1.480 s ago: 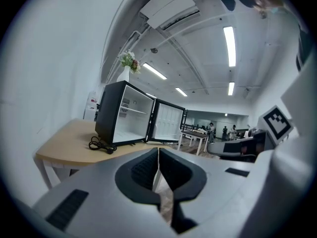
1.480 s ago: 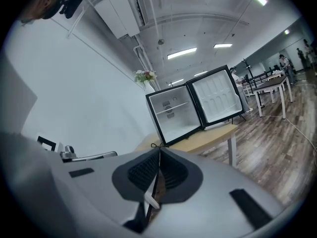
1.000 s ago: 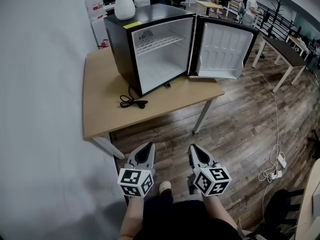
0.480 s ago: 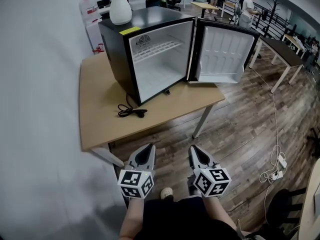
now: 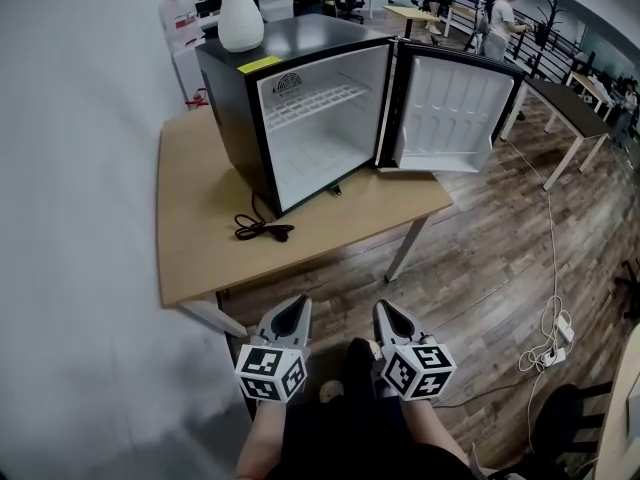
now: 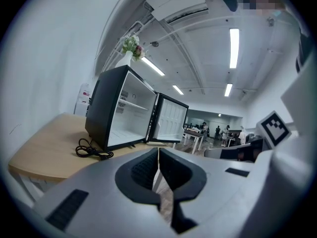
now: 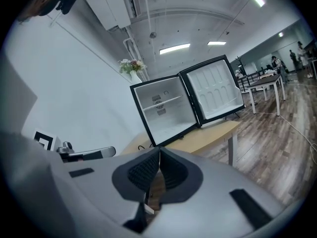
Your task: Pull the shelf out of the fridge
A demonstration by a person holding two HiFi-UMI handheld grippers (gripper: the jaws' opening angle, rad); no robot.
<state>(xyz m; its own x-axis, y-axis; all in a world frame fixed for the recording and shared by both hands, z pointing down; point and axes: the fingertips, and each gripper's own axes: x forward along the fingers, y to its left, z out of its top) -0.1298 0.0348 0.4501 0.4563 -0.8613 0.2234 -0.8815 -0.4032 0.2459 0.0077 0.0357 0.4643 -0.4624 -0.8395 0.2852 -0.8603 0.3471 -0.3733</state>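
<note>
A small black fridge (image 5: 290, 108) stands on a wooden table (image 5: 200, 218) with its door (image 5: 450, 108) swung wide to the right. Inside, a white wire shelf (image 5: 312, 100) spans the upper part of the white cavity; it also shows as the shelf (image 7: 161, 102) in the right gripper view. My left gripper (image 5: 300, 305) and right gripper (image 5: 382, 308) are held low near my body, well short of the table and away from the fridge. Both are shut with nothing between the jaws. The left gripper view shows the fridge (image 6: 119, 115) ahead beyond the shut jaws.
A white vase (image 5: 240, 13) with flowers stands on top of the fridge. A black power cord (image 5: 262, 230) lies coiled on the table in front of it. Wood floor lies to the right, with cables and a power strip (image 5: 545, 343). Other desks and people are in the background.
The view has drawn slightly closer to the table and the fridge sits a bit lower in the frame. Both grippers stay shut, side by side, a little lower in the frame.
</note>
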